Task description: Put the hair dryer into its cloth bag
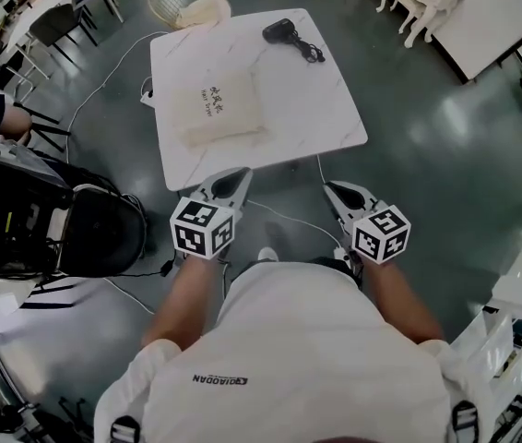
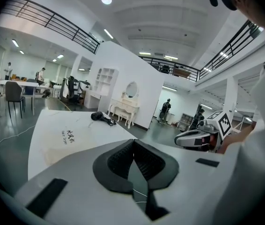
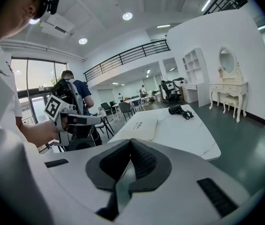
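Fingers (image 2: pixel 121 161) of left gripper (image 1: pixel 240 175) and right gripper (image 1: pixel 332 190): closed, empty, short of the near edge of the table (image 1: pixel 335 109); hair dryer (image 1: pixel 284 32) lies at its far corner, cloth bag (image 1: pixel 219 107) mid-table; likely risks: dryer nudged off that corner, limp bag sliding, cord (image 1: pixel 314 55) snagging.

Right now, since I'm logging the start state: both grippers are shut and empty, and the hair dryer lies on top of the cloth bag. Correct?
Not quite. The head view shows the hair dryer lying apart from the cloth bag, on bare table near the far corner. The left gripper and right gripper are indeed shut and empty.
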Demonstrator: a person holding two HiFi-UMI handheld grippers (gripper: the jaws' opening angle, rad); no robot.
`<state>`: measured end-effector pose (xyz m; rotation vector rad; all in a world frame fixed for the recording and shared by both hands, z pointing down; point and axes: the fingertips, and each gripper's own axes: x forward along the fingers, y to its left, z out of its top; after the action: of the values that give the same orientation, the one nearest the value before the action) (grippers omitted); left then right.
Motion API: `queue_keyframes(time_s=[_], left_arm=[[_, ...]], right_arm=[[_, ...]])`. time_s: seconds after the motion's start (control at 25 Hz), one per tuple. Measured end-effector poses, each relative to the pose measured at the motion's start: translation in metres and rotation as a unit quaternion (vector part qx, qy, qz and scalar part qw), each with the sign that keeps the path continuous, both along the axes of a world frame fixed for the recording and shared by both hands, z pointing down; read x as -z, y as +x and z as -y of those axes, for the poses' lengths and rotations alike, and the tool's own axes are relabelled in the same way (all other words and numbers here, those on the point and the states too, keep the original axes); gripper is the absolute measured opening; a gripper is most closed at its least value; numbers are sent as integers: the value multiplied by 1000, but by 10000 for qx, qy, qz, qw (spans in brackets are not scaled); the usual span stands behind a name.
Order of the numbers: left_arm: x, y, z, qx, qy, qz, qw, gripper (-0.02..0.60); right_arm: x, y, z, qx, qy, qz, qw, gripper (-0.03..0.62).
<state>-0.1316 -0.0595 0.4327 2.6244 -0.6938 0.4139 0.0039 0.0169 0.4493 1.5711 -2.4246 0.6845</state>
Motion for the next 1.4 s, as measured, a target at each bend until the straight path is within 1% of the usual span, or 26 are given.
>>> queue_keyframes(time_s=[0.2, 0.52, 0.8, 0.96, 1.08, 1.2, 1.4], left_arm=[[-7, -9, 13, 60, -98, -22, 9999, 29], [-15, -16, 26, 194, -173, 13, 9997, 29], [-30, -8, 49, 377, -246, 47, 9990, 29], [-33, 1, 75, 567, -278, 118, 9979, 29], [-35, 11, 94, 669, -278, 237, 9971, 29], [-41, 23, 118, 810, -335, 350, 9955, 29], [-48, 51, 154, 1011, -430, 483, 9928, 29]], right_arm=[[-3, -6, 18, 51, -53, -32, 10000, 21], [-5, -3, 38, 64, -50, -35, 10000, 21], [-14, 13, 69, 178, -53, -71, 9998, 21], [-15, 30, 103, 288, -23, -74, 9996, 21], [-15, 48, 133, 345, 25, -122, 9993, 21], [-18, 69, 170, 397, 74, -267, 9988, 21], [-25, 117, 233, 418, 161, -684, 9967, 21]])
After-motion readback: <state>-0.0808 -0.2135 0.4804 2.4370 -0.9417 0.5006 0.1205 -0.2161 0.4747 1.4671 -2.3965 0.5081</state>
